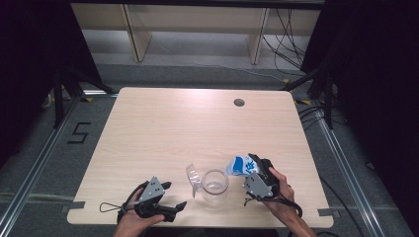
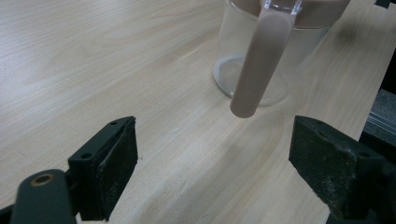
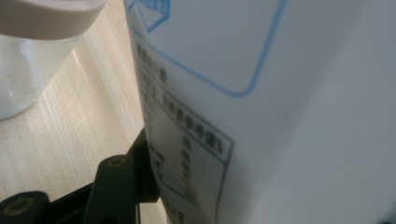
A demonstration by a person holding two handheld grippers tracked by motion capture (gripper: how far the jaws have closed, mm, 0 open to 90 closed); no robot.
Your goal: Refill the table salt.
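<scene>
Fingers: the left gripper holds its jaws wide apart with nothing between them, hovering low over the table just left of the jug. In the left gripper view the two black pads frame the jug's clear handle, which hangs near but untouched. The right gripper is clamped on a white-and-blue carton; in the right gripper view the carton presses against one jaw, with the jug's rim at the upper left.

Position: the jug stands upright near the table's front edge, between the two grippers. The carton is lifted and tilted toward the jug, just beside its right rim, its upper end not yet over the opening.

Progress: the work in hand appears to be pouring from carton to jug. The carton is grasped and brought close; that part looks done. The jug seems empty, so pouring is judged not begun. Left to do: probably steady the jug by its handle, move the carton over the mouth, tip, and set it down.
</scene>
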